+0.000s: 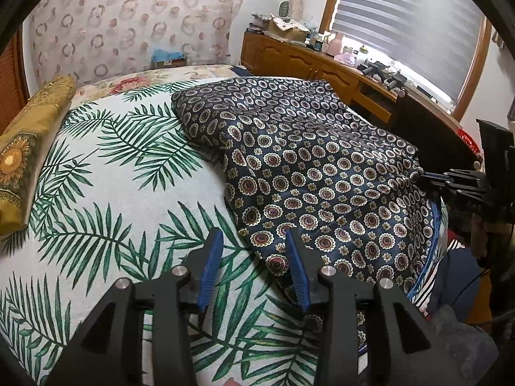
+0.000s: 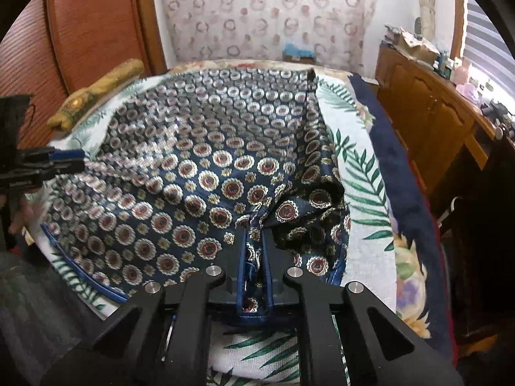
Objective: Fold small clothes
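1. While our left gripper (image 1: 254, 267) hovers over the palm-leaf bedspread (image 1: 106, 199), its blue pads (image 1: 210, 263) stand spread with nothing between them; the right-hand pad sits just at the near hem of the navy medallion garment (image 1: 322, 173), touching at most, not pinching

2. Left wrist view again: the garment lies rumpled across the right half of the bed, one flap already doubled over, so we judge the fold is only starting. Over at the far right our right gripper (image 1: 428, 178) has its fingers pressed together on the cloth's edge

3. Next we reckon the left needs to slide onto that near hem and close before any lift, or the silky cloth will slip and bunch

4. Switching to the right wrist view: our right gripper (image 2: 254, 241) is clamped on a bunched blue-piped edge of the garment (image 2: 180, 173), fabric gathered up between the pads

5. Same view, the left gripper (image 2: 69, 157) shows at the left edge; from here we cannot tell how its jaws stand

6. Around us: a mustard cushion (image 1: 25, 148) at the left side of the bed, a cluttered wooden cabinet (image 2: 425, 96) by the window, well apart. Only the crumpled pile near the right jaws looks likely to spoil a clean crease
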Available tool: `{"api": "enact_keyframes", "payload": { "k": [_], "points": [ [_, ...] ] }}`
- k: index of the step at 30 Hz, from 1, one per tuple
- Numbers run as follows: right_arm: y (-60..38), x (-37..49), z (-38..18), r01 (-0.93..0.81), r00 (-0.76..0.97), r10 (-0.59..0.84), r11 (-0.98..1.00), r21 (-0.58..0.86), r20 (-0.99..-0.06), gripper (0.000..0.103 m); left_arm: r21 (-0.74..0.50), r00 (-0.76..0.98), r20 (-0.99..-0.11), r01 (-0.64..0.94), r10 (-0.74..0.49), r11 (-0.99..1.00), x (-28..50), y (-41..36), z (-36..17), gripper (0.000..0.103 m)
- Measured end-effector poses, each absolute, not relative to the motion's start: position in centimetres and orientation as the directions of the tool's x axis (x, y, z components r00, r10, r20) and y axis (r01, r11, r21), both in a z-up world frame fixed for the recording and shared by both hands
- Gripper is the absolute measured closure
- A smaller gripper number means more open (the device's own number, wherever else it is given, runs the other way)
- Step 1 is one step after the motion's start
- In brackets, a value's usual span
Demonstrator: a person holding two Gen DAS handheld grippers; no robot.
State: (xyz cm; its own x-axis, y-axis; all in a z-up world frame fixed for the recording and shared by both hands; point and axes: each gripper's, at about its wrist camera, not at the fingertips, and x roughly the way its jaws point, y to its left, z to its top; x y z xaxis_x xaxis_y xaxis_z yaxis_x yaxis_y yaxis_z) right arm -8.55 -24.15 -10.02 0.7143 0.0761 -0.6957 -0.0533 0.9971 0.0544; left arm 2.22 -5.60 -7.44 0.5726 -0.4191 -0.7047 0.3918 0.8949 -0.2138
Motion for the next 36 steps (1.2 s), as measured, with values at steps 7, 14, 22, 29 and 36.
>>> {"api": "enact_keyframes", "payload": {
  "k": [7,14,22,29,36],
  "points": [
    [-24.0,-8.9,-9.3,-0.060,0.719,0.095,0.995,0.075,-0.689,0.096,-0.211,0.580,-0.700,0.391,-0.418,0.896,2.2,-5.7,-7.3,0.063],
    [-23.5,-8.5,-9.7,-0.059,0.707,0.078,0.997,0.052,-0.703,0.090,-0.215,0.583,-0.695,0.389,-0.420,0.896,2.3,-5.7,-7.2,0.063],
    [-25.3,-10.0,-6.3,-0.025,0.790,0.030,1.000,0.017,-0.613,0.102,-0.235,0.569,-0.688,0.413,-0.451,0.880,2.0,-6.1,-6.8,0.063],
    [-26.8,-9.8,-6.8,0.018,0.762,-0.023,1.000,-0.015,-0.647,0.102,-0.246,0.529,-0.707,0.437,-0.468,0.865,1.9,-7.2,-7.5,0.063],
    [-26.5,-8.6,-8.9,0.029,0.737,-0.014,1.000,0.011,-0.675,0.099,-0.249,0.518,-0.721,0.428,-0.461,0.869,1.8,-7.4,-7.9,0.063]
  ]
}}
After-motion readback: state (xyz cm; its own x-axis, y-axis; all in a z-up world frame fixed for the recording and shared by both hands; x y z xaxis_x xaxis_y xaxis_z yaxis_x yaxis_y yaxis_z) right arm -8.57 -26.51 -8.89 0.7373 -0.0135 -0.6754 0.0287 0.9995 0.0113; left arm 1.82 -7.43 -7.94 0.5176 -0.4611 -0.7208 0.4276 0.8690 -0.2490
